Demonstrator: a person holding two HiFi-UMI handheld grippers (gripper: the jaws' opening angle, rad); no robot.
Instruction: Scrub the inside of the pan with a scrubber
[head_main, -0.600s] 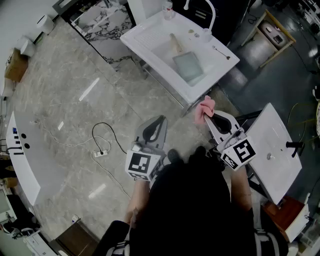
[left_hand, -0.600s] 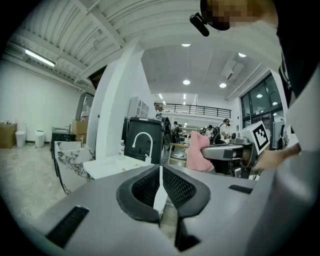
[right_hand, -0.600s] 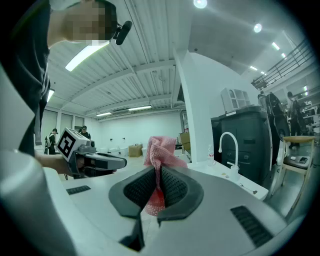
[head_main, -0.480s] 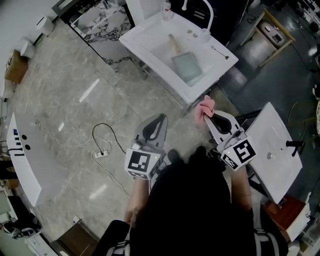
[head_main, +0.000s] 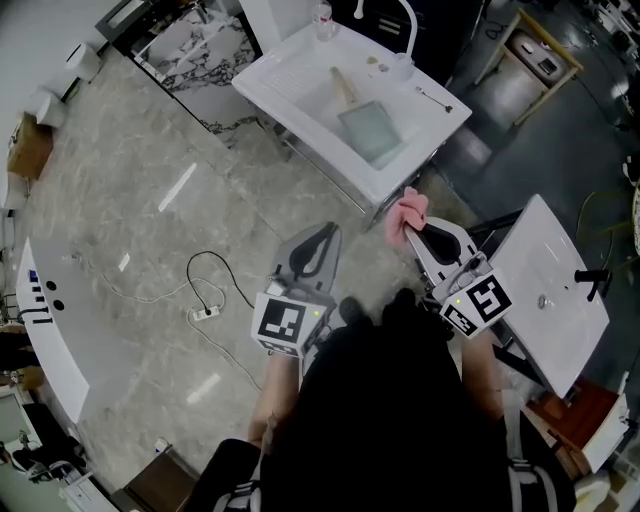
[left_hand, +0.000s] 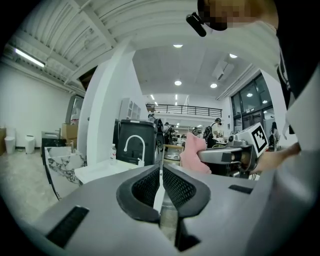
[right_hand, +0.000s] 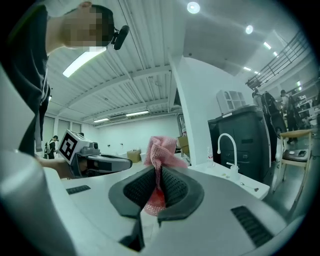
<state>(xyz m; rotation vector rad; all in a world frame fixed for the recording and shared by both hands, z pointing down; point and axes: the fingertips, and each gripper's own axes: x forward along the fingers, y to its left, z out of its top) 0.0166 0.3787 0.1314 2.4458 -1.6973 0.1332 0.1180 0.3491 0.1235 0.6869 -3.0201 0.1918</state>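
A: While the square, pale-green pan (head_main: 370, 133), wooden-handled, is lying inside the white sink (head_main: 290, 80), well apart from both grippers, what is happening?
B: Approach, I'm judging. The right gripper (right_hand: 160, 175) is pinching a pink mesh scrubber (right_hand: 161, 147); the left gripper (left_hand: 161, 170) is holding its jaws together, empty. Next I'm expecting stepping closer and reaching in.

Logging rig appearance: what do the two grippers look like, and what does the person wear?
The left gripper and right gripper have light grey bodies with black textured jaw pads. Each carries a white cube with black square markers. The person wears a black top.
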